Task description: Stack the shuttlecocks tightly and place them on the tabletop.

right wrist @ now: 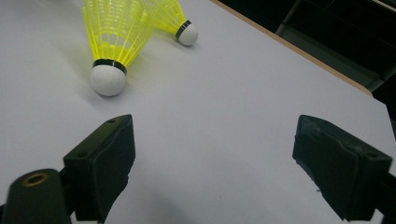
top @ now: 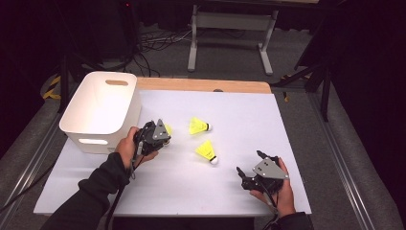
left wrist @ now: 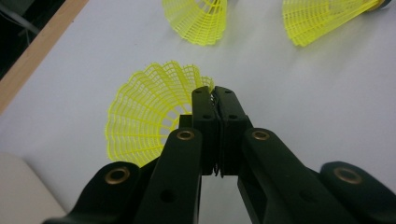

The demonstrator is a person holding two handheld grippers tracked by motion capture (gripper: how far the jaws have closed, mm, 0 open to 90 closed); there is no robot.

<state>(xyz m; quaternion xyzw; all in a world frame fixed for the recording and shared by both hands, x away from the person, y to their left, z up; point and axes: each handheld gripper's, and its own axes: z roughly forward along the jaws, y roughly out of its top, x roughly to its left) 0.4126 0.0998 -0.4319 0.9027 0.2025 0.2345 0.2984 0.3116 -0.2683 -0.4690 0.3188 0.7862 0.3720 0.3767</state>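
White table (top: pixel 143 191): bin (top: pixel 103 110), two shuttlecocks (top: pixel 198 126)

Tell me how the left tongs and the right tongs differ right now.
The left tongs are shut on the skirt rim of a yellow shuttlecock, beside the white bin; the right tongs stand wide open with nothing between them, over bare table nearer the person. Both are black and hand-held.
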